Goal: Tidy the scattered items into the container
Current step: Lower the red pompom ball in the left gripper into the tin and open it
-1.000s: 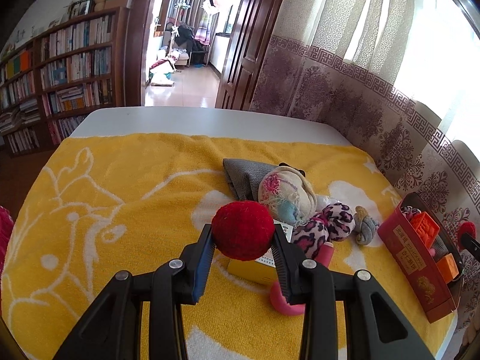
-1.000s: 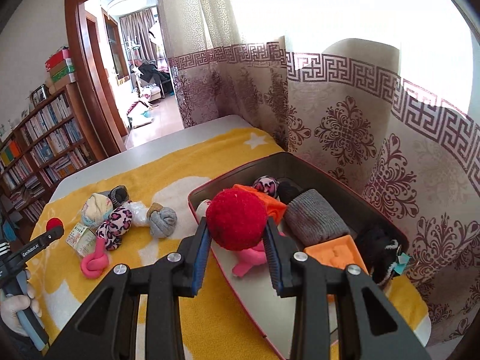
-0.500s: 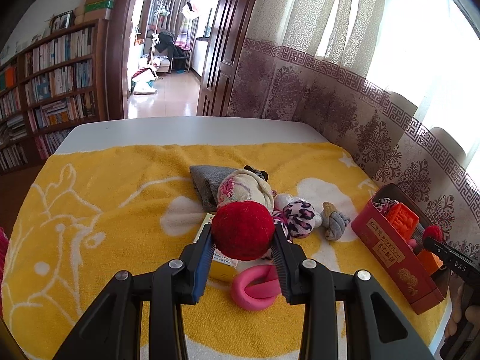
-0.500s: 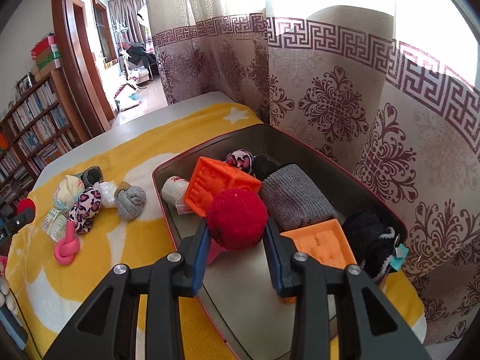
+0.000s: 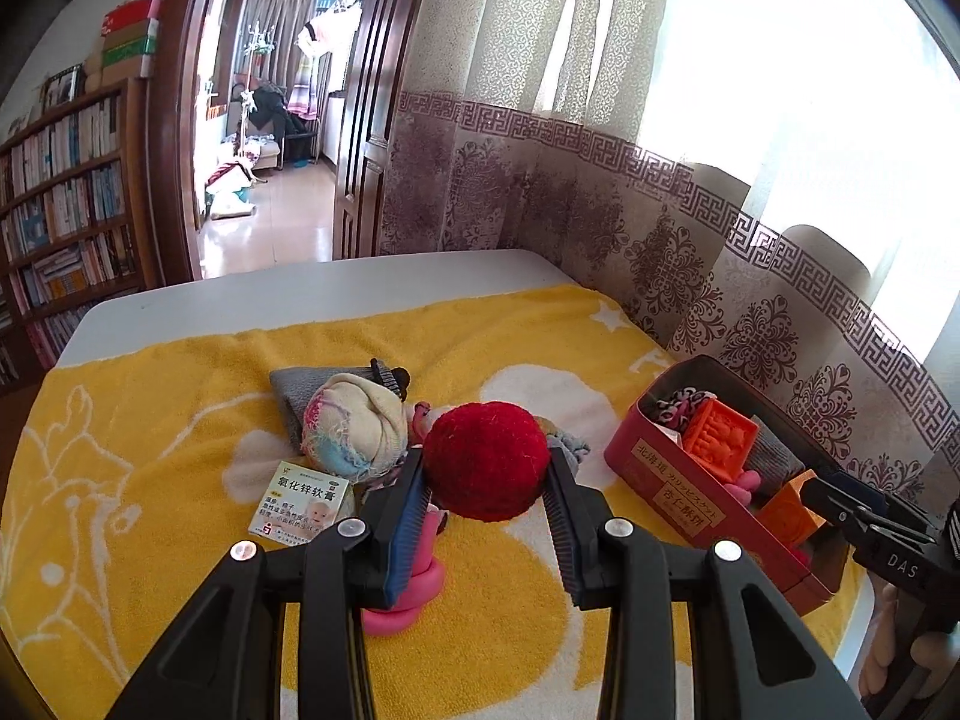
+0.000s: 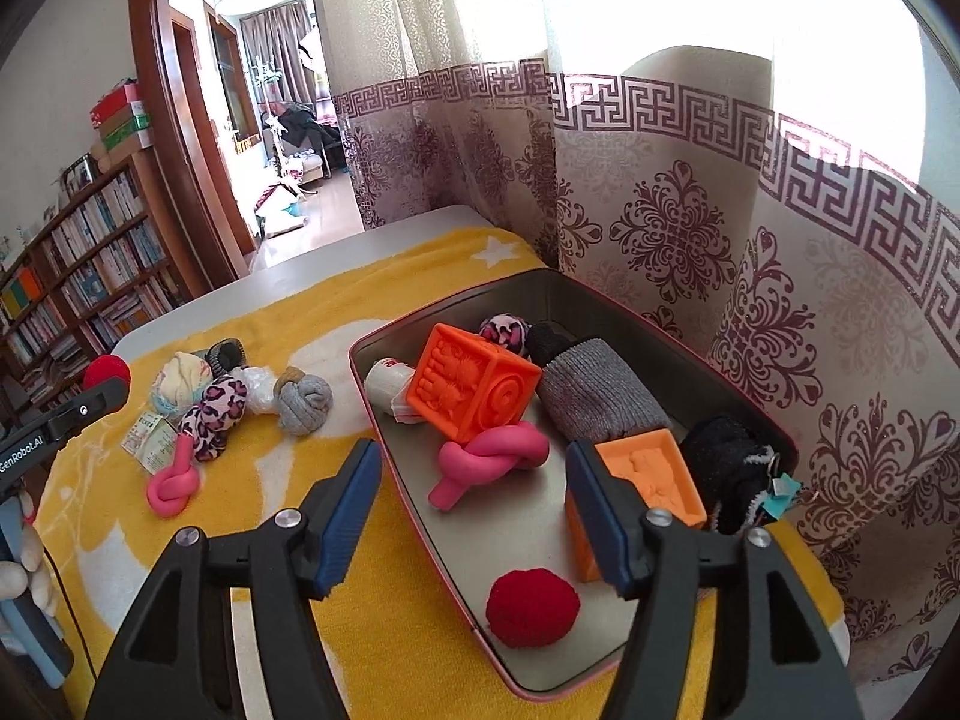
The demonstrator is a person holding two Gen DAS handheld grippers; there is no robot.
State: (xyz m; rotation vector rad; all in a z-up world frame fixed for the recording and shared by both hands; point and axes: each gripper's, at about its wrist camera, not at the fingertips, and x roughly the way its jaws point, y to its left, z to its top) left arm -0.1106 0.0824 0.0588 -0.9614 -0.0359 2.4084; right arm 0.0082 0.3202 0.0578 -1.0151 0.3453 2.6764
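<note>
Right claw (image 6: 474,516) is opening, empty, its fuzzy red pompom (image 6: 532,607) lying below it in the tin.
Left claw (image 5: 485,504) stays clamped on a second red pompom (image 5: 486,461), probably bound for the red metal tin (image 5: 672,486) too.

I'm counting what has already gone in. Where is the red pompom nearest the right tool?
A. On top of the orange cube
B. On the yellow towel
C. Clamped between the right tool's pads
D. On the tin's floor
D: the red pompom lies loose on the tin's bare floor, below the right tool, whose jaws are opening with nothing between them.
</note>
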